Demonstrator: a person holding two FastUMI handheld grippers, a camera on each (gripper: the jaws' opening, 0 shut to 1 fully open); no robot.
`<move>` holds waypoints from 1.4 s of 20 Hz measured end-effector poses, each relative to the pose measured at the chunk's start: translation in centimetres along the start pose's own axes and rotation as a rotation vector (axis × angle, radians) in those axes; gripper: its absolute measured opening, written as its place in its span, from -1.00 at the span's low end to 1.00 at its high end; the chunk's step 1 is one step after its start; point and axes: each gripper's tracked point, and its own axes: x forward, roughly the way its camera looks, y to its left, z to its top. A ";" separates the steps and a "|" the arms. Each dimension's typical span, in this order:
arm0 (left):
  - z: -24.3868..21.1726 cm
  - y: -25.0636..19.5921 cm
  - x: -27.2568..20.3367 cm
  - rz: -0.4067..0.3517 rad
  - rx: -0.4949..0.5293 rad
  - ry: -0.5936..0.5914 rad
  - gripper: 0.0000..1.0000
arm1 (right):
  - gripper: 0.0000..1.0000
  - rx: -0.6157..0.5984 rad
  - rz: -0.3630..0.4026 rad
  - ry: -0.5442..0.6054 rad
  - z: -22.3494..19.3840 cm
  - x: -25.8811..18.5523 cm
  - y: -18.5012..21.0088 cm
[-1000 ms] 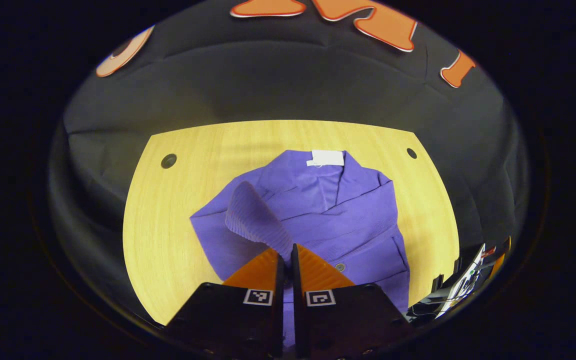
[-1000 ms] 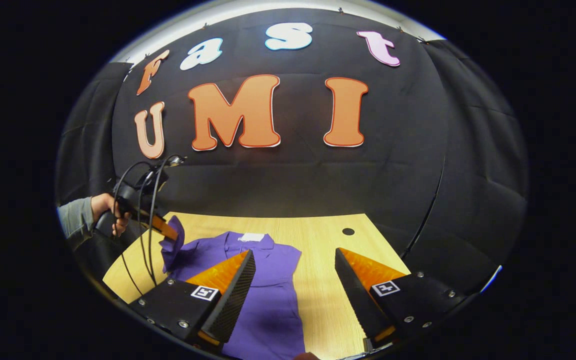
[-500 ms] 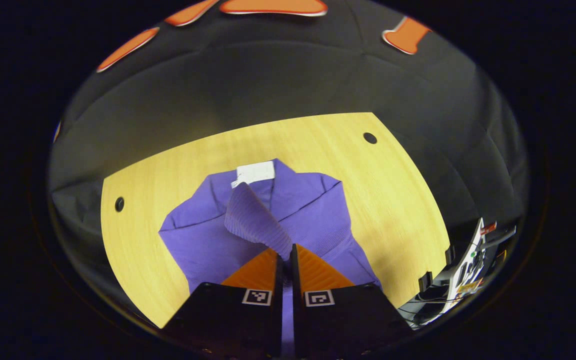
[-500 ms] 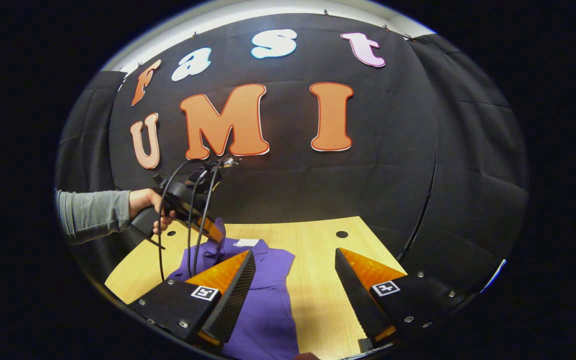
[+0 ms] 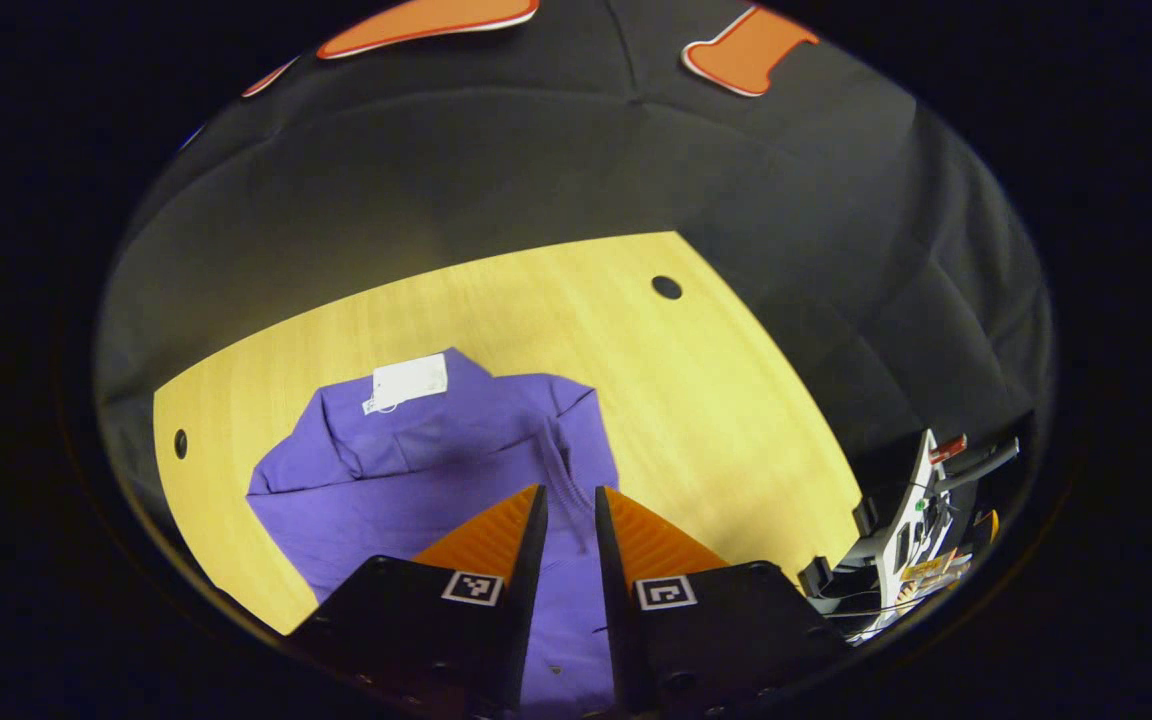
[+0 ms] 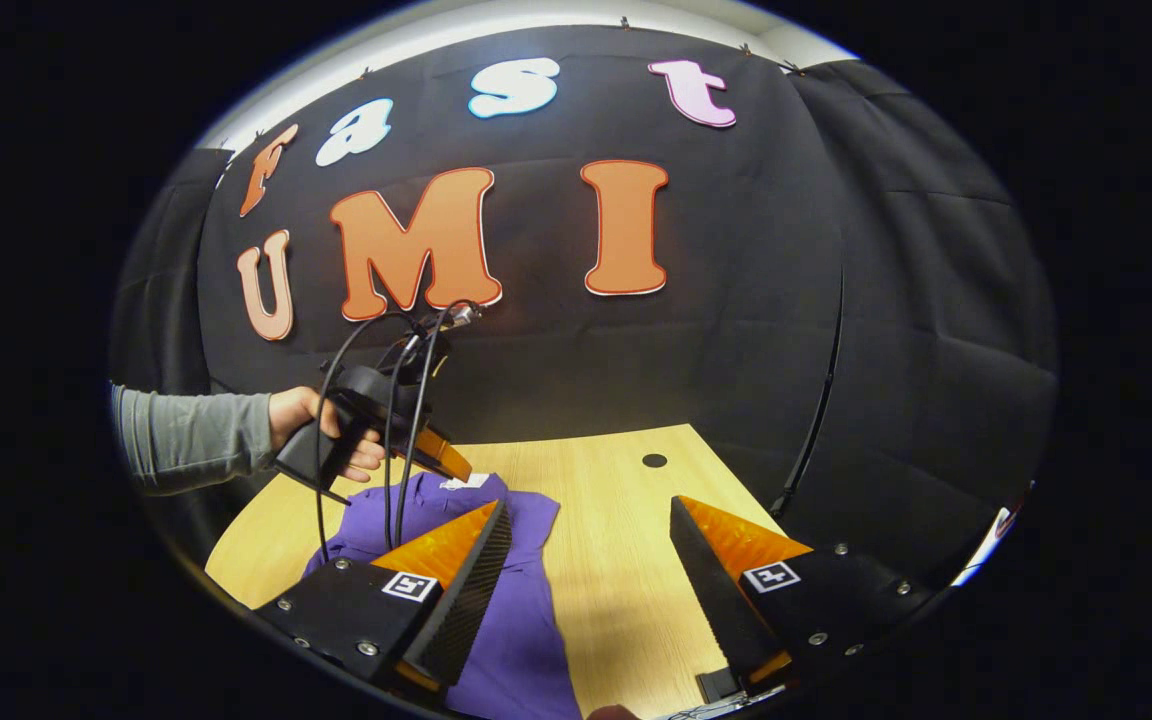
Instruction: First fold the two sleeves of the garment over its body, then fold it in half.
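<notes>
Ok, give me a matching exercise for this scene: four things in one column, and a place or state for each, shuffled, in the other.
Things:
1. garment
2. white tag
3. right tongs
4. left tongs

Places or states:
A. wide open, with nothing between the fingers
B. at the collar
C. purple, lying on the wooden table
D. fingers only narrowly parted, above the garment

Pairs: 1-C, 2-B, 3-A, 4-D

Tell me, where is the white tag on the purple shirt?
In the left gripper view, the white tag sits at the collar of the purple shirt, on its far edge, left of centre on the wooden table.
</notes>
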 end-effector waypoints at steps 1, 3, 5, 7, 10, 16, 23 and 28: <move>0.3 -0.1 -0.9 -0.001 0.006 -0.033 -0.28 | 0.91 -0.003 0.005 -0.001 0.1 0.1 0.2; 0.8 -0.1 -2.8 0.005 0.027 -0.106 0.09 | 0.90 -0.018 0.015 -0.001 0.1 0.4 0.7; 0.7 0.9 -5.0 0.042 0.058 -0.186 0.70 | 0.90 -0.031 0.033 -0.005 0.3 0.8 1.6; 0.9 1.7 -7.9 0.089 0.072 -0.285 0.84 | 0.91 -0.046 0.052 -0.011 0.4 1.1 2.5; 0.6 4.3 -12.0 0.178 0.072 -0.444 0.83 | 0.90 -0.071 0.088 -0.029 1.1 1.6 4.2; -0.4 5.8 -22.1 0.323 0.020 -0.775 0.83 | 0.90 -0.109 0.145 -0.081 2.1 2.5 7.1; -6.1 6.2 -31.9 0.509 -0.003 -0.973 0.86 | 0.91 -0.098 0.134 -0.127 2.6 3.6 8.3; -12.5 8.3 -33.9 0.624 -0.006 -0.958 0.93 | 0.91 -0.110 0.134 -0.119 1.6 3.4 8.6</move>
